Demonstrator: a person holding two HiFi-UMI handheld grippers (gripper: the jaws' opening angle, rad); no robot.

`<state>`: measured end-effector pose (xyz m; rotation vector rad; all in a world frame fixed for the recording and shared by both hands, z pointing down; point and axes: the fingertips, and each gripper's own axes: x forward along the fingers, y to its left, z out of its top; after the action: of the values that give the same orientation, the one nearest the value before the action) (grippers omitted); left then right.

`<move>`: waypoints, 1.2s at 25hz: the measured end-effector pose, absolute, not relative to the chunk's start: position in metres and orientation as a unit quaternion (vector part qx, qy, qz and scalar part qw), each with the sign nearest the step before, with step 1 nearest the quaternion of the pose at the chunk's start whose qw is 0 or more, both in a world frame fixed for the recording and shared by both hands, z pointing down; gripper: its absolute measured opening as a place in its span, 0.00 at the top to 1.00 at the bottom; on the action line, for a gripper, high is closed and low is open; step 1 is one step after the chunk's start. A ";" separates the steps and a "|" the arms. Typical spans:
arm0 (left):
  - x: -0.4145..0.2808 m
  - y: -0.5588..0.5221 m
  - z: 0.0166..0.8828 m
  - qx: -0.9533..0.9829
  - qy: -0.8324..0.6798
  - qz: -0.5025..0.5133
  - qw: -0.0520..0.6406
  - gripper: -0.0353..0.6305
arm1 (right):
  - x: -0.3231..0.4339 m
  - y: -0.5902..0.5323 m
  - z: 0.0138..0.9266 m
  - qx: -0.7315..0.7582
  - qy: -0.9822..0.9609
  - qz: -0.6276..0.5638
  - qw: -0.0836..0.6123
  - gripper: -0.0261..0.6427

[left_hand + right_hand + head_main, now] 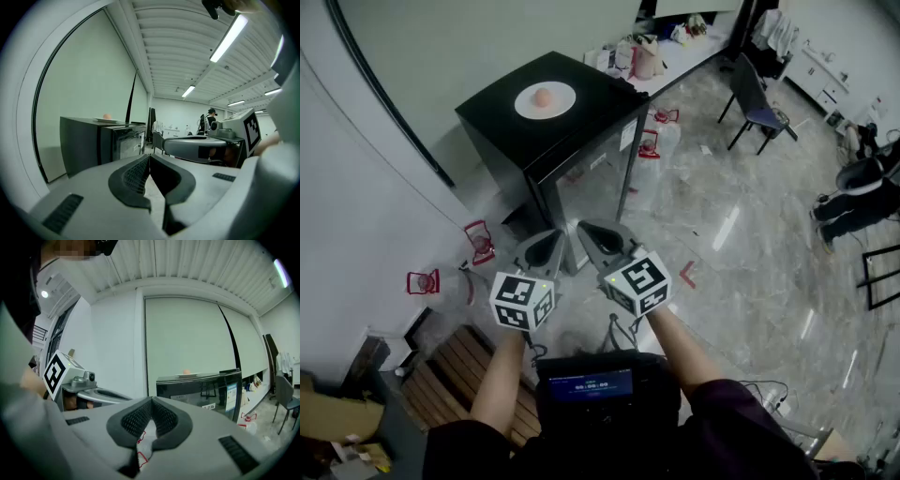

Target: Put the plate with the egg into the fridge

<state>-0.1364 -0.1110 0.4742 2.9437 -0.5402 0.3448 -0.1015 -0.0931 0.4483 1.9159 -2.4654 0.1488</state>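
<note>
A white plate with a pale orange egg lies on top of a small black fridge whose glass door is closed. Both grippers hover side by side well short of the fridge, at chest height. My left gripper is shut with nothing between its pads. My right gripper is also shut and empty. In the left gripper view the plate and egg show on the fridge ahead. The right gripper view shows the plate on the fridge too.
Red wire stands sit on the floor left of the fridge, with more on its right. A black chair and a cluttered table stand farther back. A person is at the right edge. A wooden slatted board lies near my feet.
</note>
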 end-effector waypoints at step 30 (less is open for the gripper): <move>-0.151 -0.160 0.587 0.945 -0.217 0.240 0.057 0.83 | -0.118 -0.102 0.504 0.634 -0.766 0.103 0.013 0.97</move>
<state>-0.1507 -0.1603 0.5874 2.8652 -0.6591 0.7267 -0.1176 -0.1019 0.5037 1.9761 -2.3886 0.3202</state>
